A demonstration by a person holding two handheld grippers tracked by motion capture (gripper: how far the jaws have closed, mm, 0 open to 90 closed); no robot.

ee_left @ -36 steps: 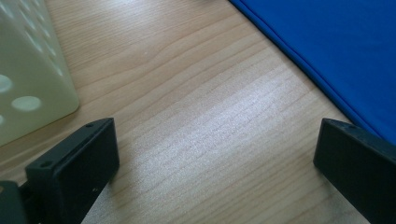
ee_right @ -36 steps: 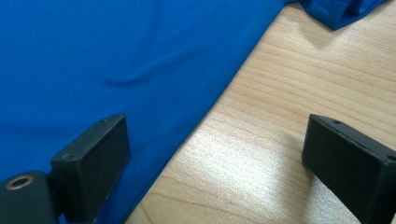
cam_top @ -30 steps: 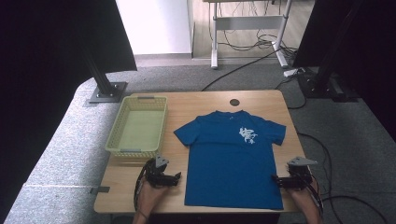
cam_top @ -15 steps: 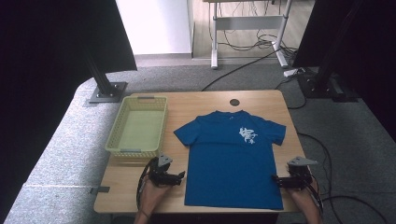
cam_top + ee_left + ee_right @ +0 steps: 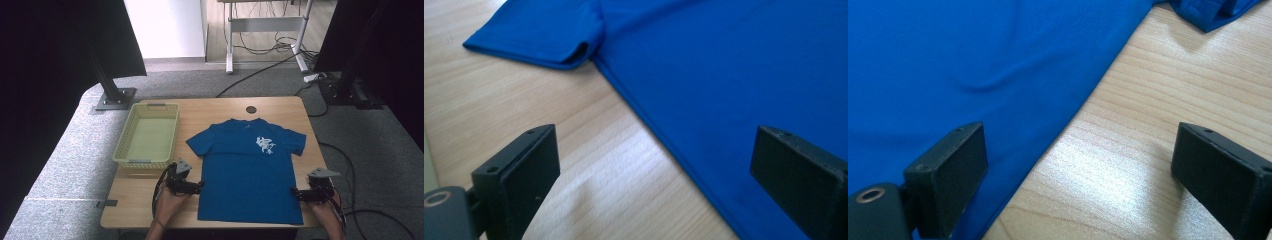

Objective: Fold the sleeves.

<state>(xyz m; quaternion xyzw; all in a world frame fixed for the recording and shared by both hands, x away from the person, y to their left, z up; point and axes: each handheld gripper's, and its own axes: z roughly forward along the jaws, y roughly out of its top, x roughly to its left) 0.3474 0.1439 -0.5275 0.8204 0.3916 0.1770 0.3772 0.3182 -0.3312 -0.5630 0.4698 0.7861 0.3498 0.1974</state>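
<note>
on wooden table [image 5: 150, 200]: blue t-shirt [image 5: 247, 170] spread flat, front up, white print on chest too small to read. yellow basket [image 5: 147, 140] just left of it. left gripper [image 5: 199, 187] at left side seam, right gripper [image 5: 294, 193] at right seam, both spread wide, straddling hem edges; hands partly cut off below.

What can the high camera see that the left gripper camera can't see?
High view alone: the whole blue short-sleeved cotton T-shirt with its white chest print, the pale yellow plastic mesh basket, and both black two-jaw grippers, left gripper and right gripper, beside the shirt's lower edges.

Left gripper view alone: its open jaws standing astride the shirt's side hem, and a close look at the sleeve cuff.

Both: the blue shirt lying flat on the light wooden table.
</note>
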